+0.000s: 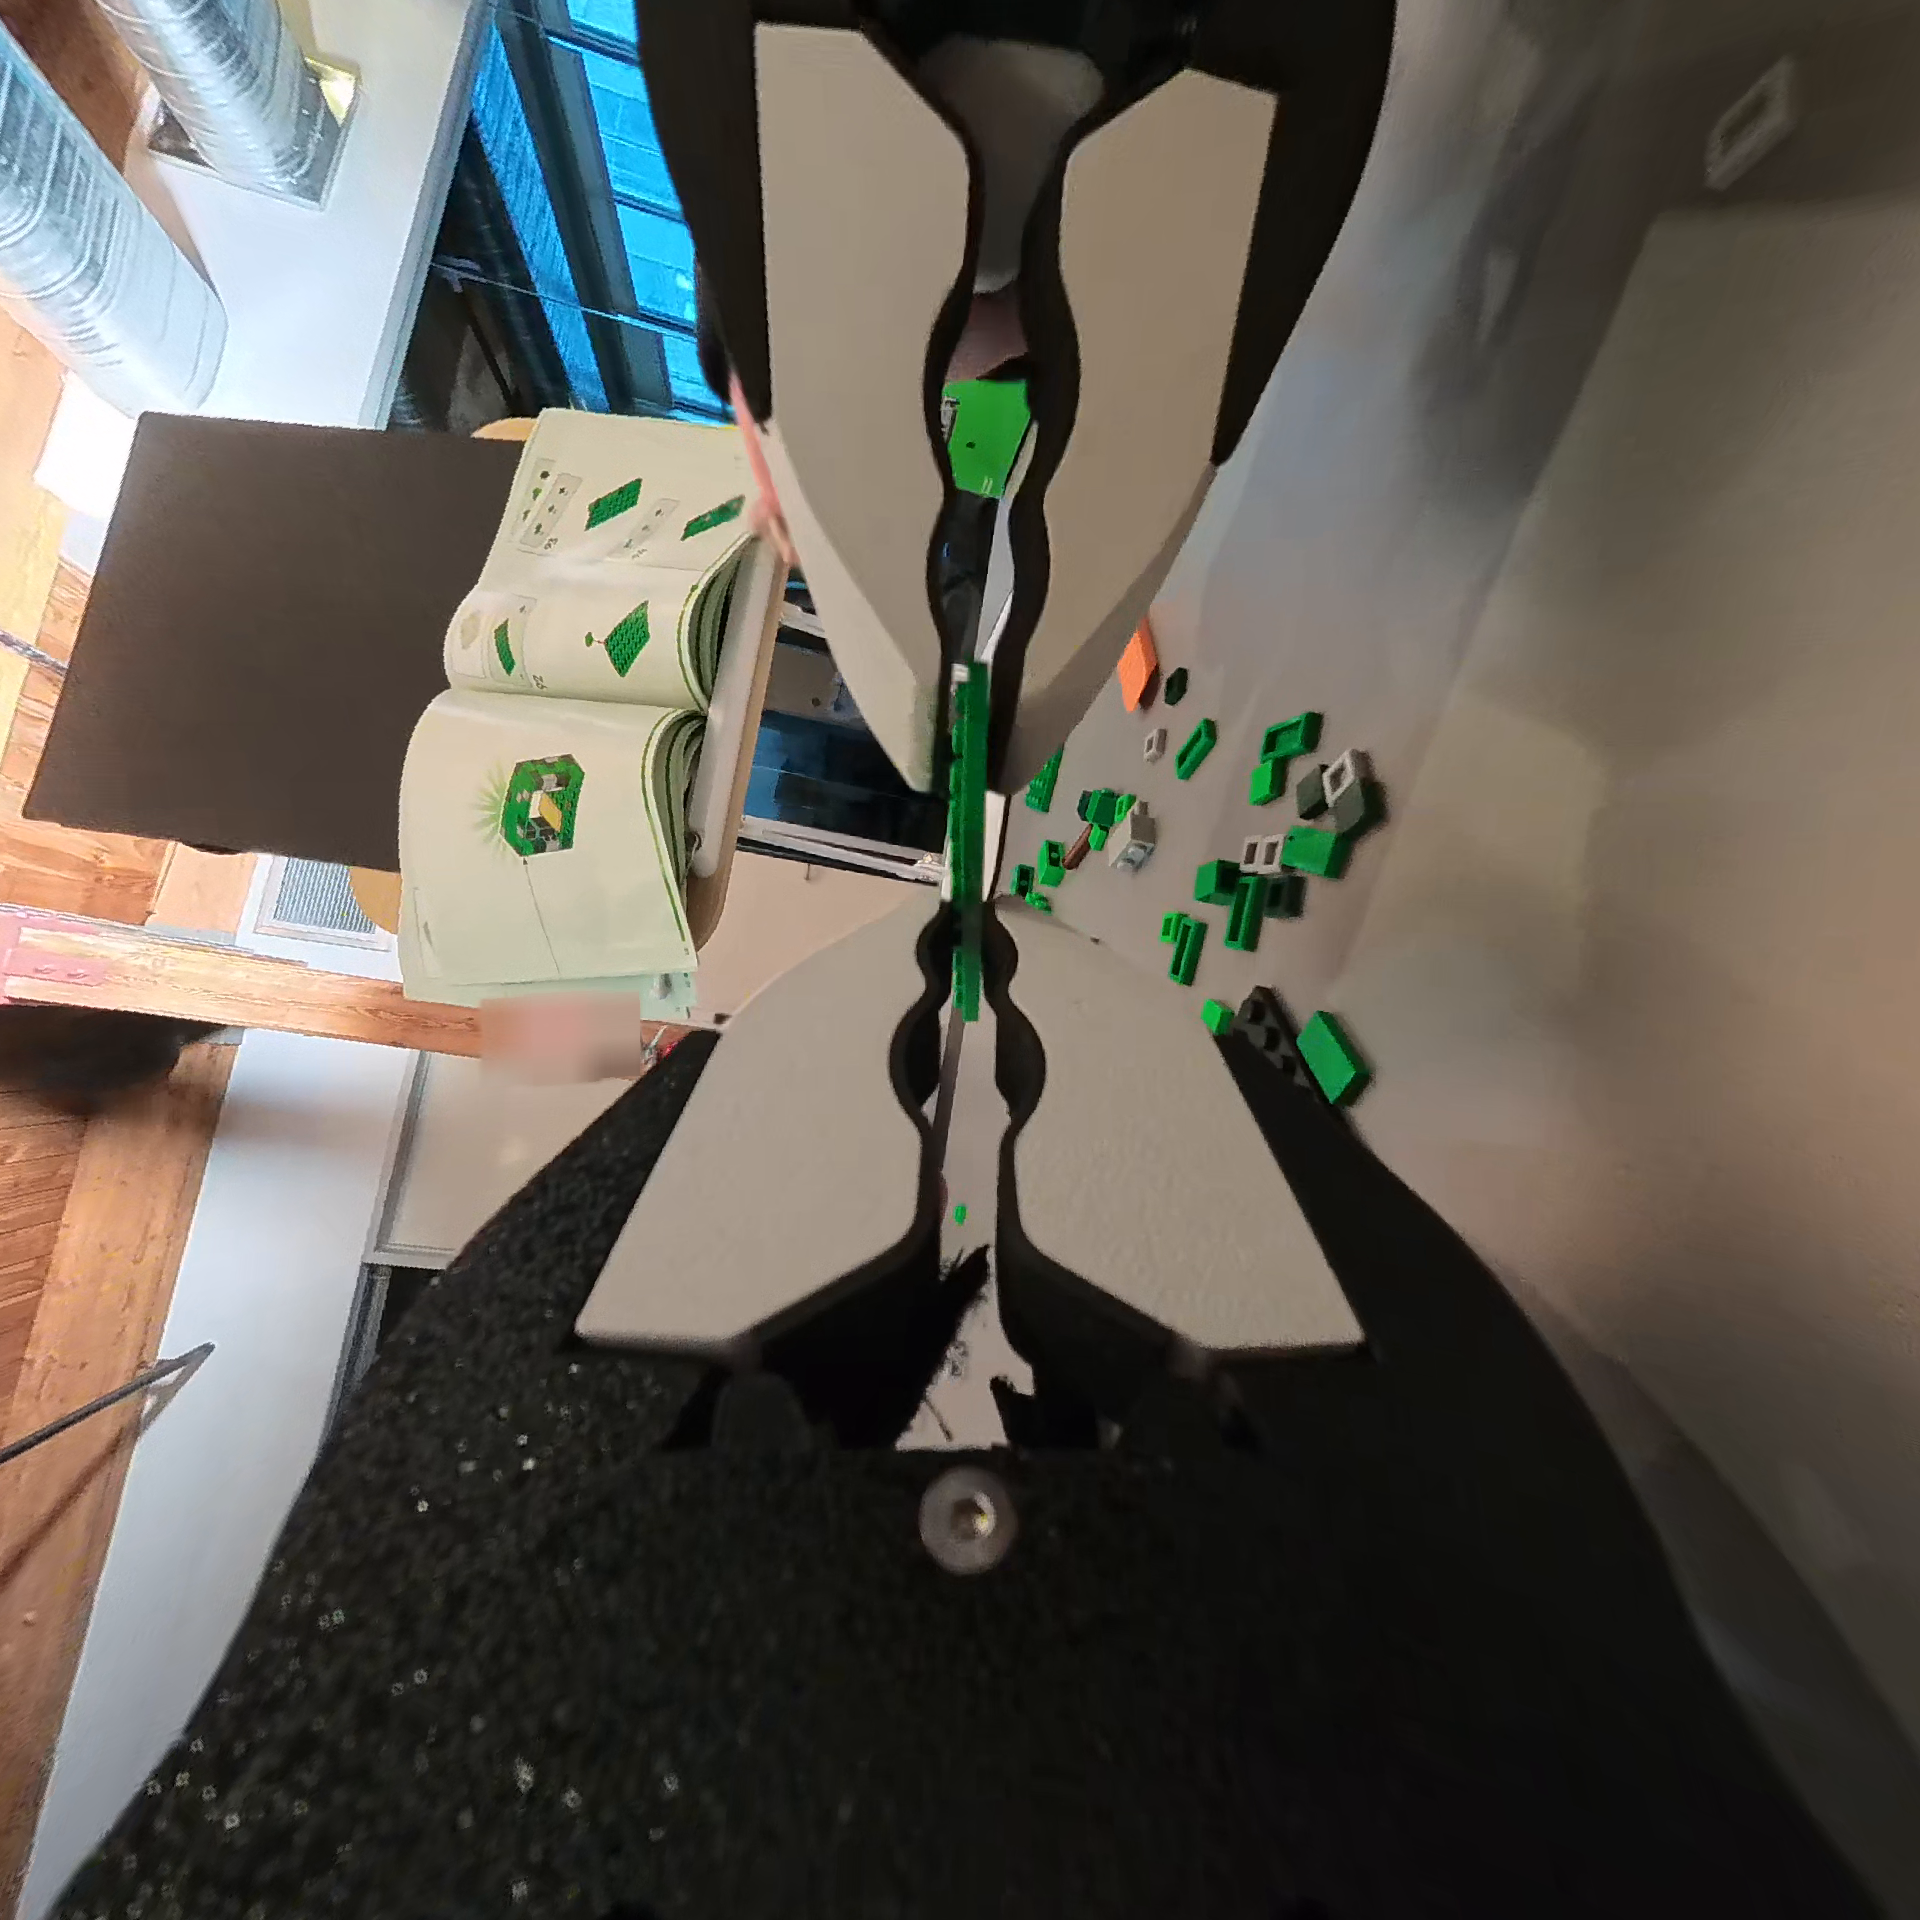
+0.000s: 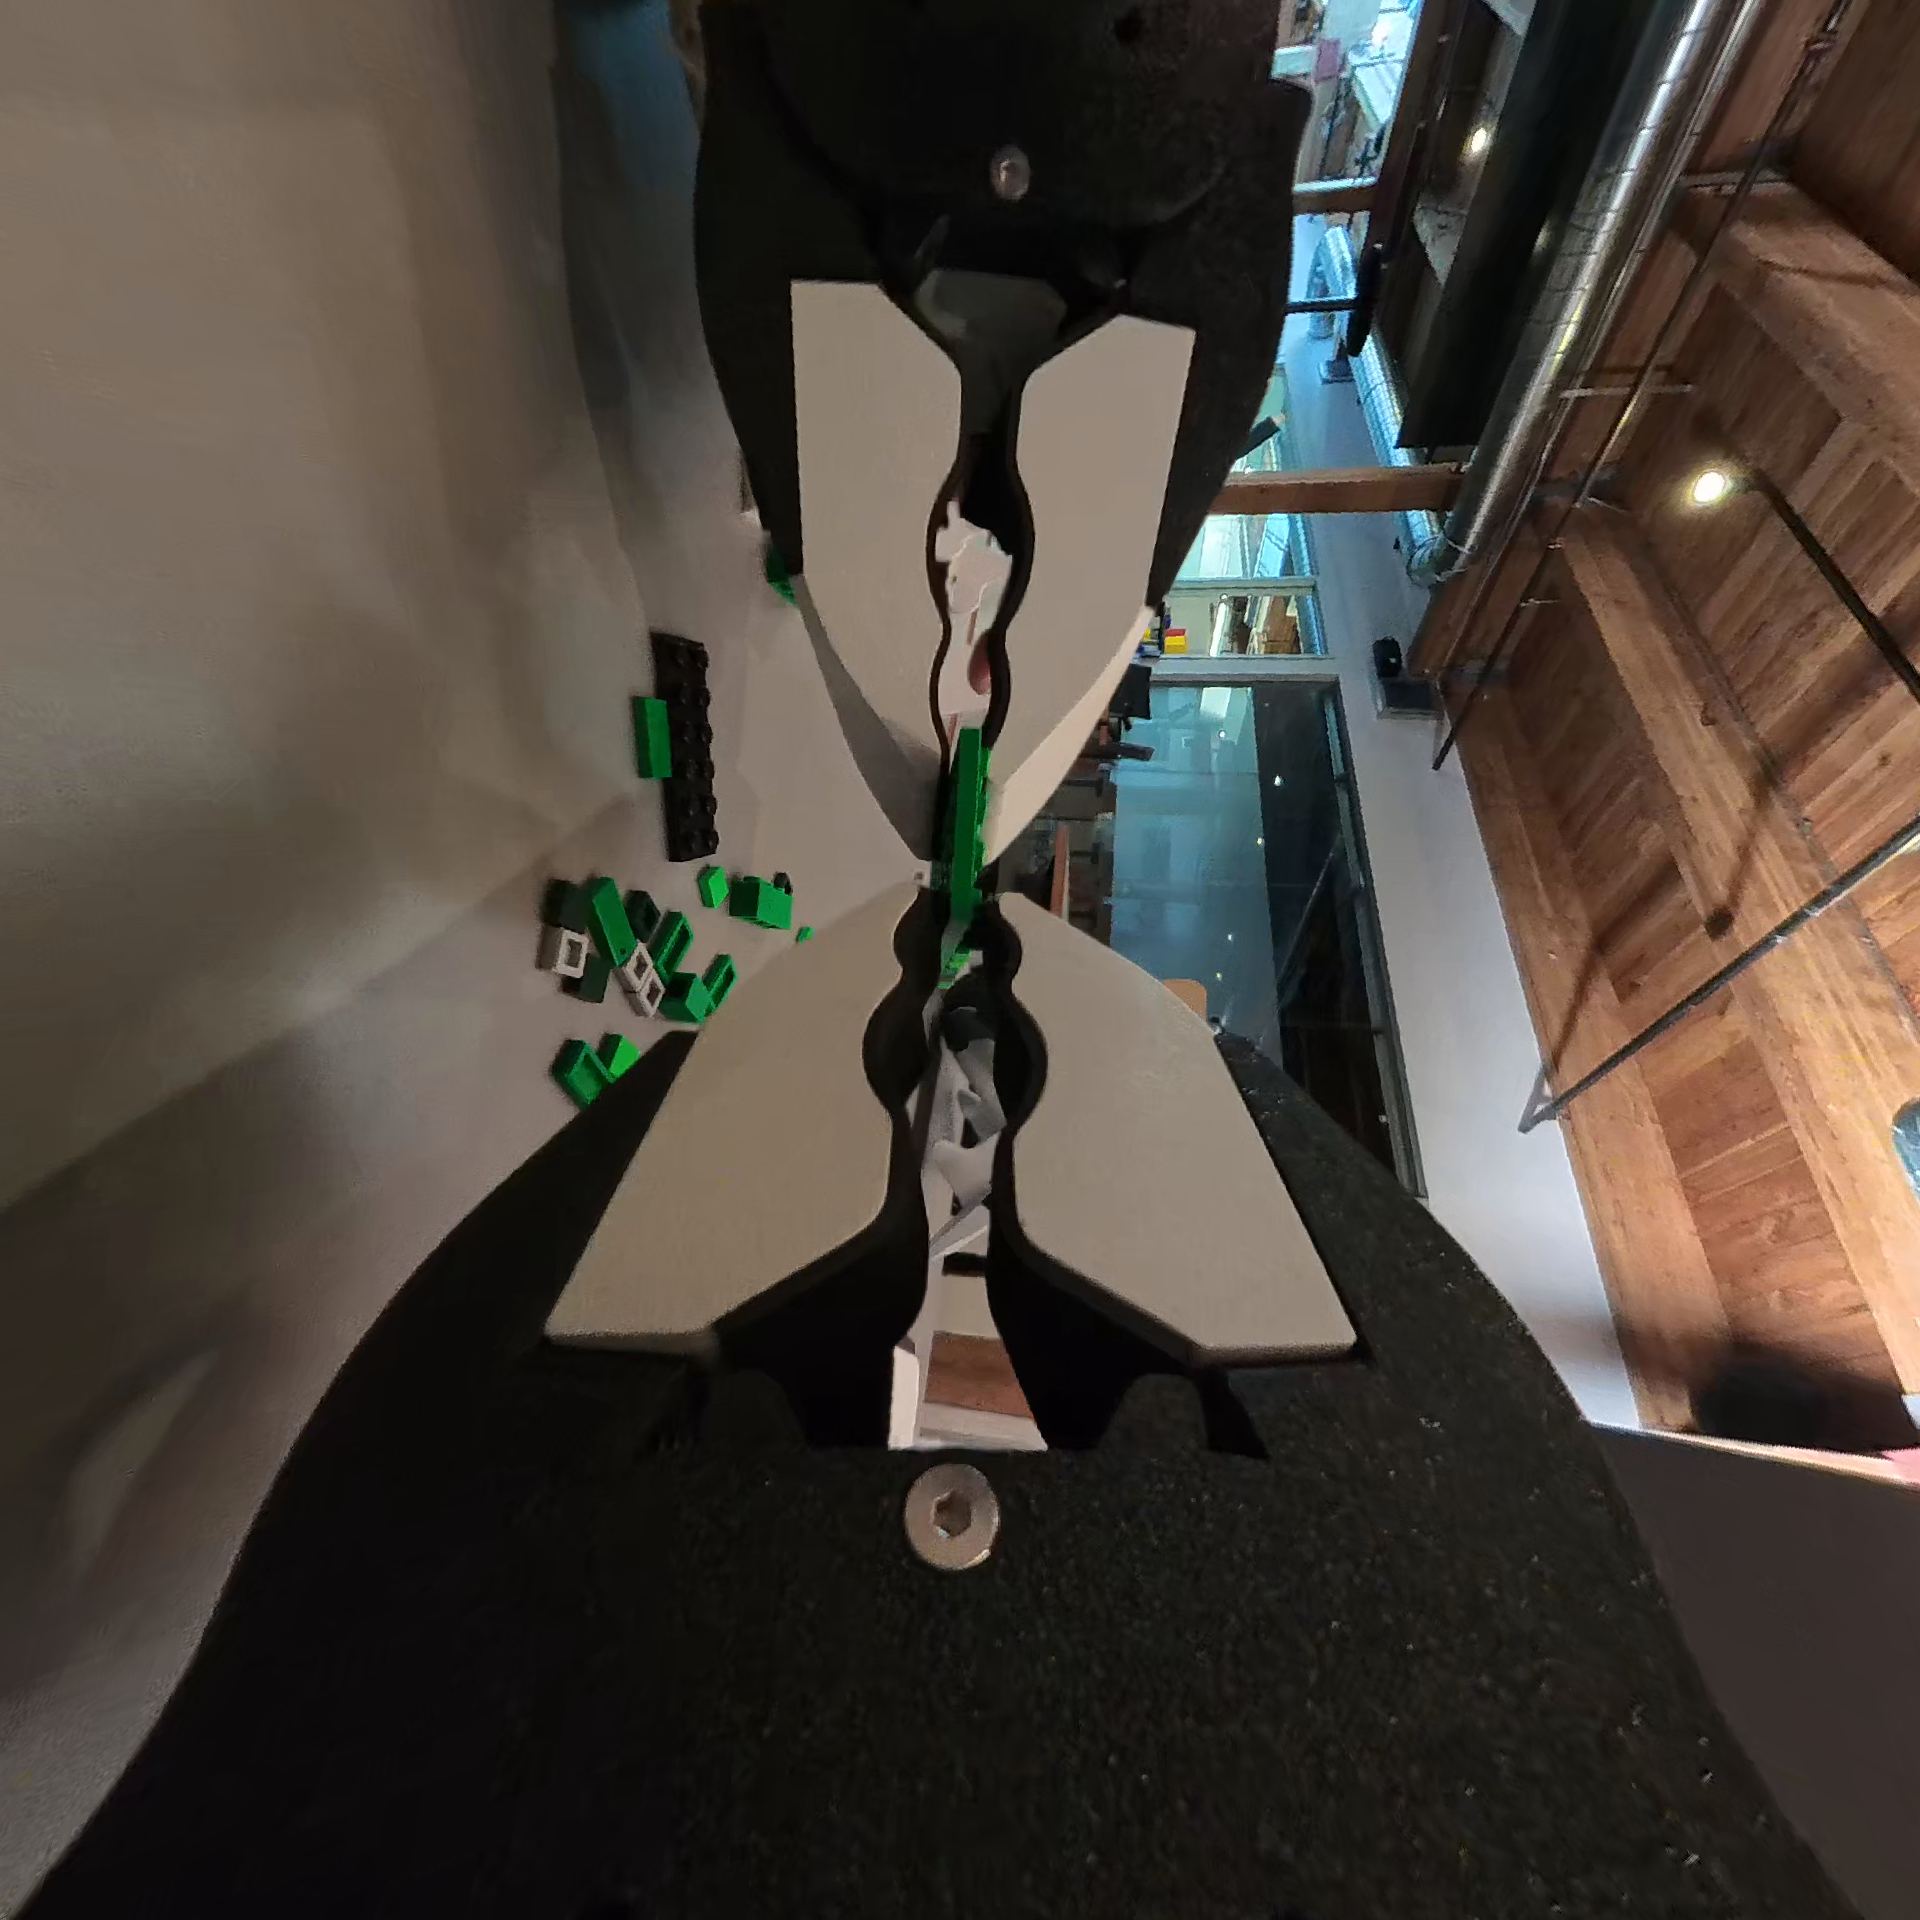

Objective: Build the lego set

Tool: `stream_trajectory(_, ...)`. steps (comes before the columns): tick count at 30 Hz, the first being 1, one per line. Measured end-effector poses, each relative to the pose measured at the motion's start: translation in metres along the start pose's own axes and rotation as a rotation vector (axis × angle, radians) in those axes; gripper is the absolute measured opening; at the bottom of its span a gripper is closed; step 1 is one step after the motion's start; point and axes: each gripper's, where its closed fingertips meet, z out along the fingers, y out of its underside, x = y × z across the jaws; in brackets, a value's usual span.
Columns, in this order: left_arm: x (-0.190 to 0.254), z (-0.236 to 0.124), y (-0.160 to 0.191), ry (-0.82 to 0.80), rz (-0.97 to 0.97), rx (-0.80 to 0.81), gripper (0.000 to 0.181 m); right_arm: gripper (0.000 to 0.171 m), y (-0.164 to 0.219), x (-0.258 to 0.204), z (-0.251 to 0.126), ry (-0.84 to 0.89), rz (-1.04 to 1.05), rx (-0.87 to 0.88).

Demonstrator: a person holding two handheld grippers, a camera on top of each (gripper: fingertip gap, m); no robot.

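Left wrist view: left gripper [image 1: 968, 831] and right gripper [image 2: 961, 883], tip to tip, each pinch the green plate [image 1: 968, 821] edge-on, seemingly steadying it above the loose bricks [image 1: 1257, 873] beside them

A thin bright-green studded plastic lego plate [image 1: 968, 821] is being held edge-on in the air, away from the worktop [image 1: 1558, 727], pinched between the left claw [image 1: 971, 940] from one end and the right claw [image 2: 961, 935] from the other. Small loose green, grey and white lego bricks [image 1: 1257, 862] are lying scattered on the pale worktop, with a black studded lego plate [image 2: 688, 764] lying flat just beside them.
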Motion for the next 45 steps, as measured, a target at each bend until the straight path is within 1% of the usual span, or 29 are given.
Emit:
stream_trajectory(3,0.004,0.003,0.0,0.014,0.032,-0.024,0.004,0.007,0.002,-0.005,0.0,-0.046,-0.007,-0.031)
stream_trajectory(7,0.003,0.004,-0.001,0.015,0.034,-0.039,0.004,0.006,0.003,-0.004,-0.001,-0.065,-0.045,-0.069)
stream_trajectory(12,0.011,0.009,-0.001,0.038,0.1,-0.071,0.005,0.007,0.004,-0.011,-0.004,-0.132,-0.153,-0.137)
stream_trajectory(17,0.012,0.012,-0.003,0.024,0.131,-0.073,0.005,0.006,0.004,-0.01,-0.007,-0.125,-0.234,-0.177)
stream_trajectory(18,0.01,0.012,-0.005,0.007,0.119,-0.054,0.005,0.006,0.003,-0.006,-0.008,-0.109,-0.201,-0.164)
stream_trajectory(20,0.004,0.011,-0.008,-0.016,0.053,-0.017,0.008,0.006,0.001,-0.002,-0.012,-0.102,-0.045,-0.104)
stream_trajectory(22,-0.001,0.012,-0.007,-0.039,0.011,-0.028,0.033,0.007,-0.005,0.002,-0.017,-0.113,0.13,0.0)
stream_trajectory(23,0.0,0.012,-0.007,-0.038,0.009,-0.025,0.039,0.007,-0.007,0.006,-0.019,-0.111,0.202,0.037)
stream_trajectory(24,0.002,0.012,-0.01,-0.031,0.012,-0.009,0.037,0.006,-0.01,0.008,-0.021,-0.116,0.254,0.078)
stream_trajectory(26,0.003,0.009,-0.018,-0.033,0.015,0.03,0.023,0.007,-0.015,0.011,-0.025,-0.125,0.323,0.139)
stream_trajectory(29,-0.001,0.006,-0.024,-0.05,0.029,0.053,0.015,0.007,-0.019,0.012,-0.029,-0.14,0.376,0.188)
stream_trajectory(33,-0.002,0.006,-0.026,-0.062,0.084,0.036,0.01,0.008,-0.02,0.012,-0.032,-0.159,0.431,0.218)
stream_trajectory(40,0.006,0.008,-0.023,-0.008,0.072,0.011,0.008,0.007,-0.018,0.003,-0.029,-0.164,0.307,0.138)
stream_trajectory(42,0.005,0.008,-0.024,0.0,0.037,0.022,0.01,0.007,-0.018,0.005,-0.029,-0.163,0.351,0.146)
stream_trajectory(43,0.002,0.008,-0.025,-0.012,0.015,0.03,0.016,0.007,-0.016,0.006,-0.03,-0.164,0.384,0.154)
stream_trajectory(45,-0.006,0.006,-0.029,-0.061,0.013,0.046,0.036,0.006,-0.013,0.008,-0.03,-0.165,0.442,0.166)
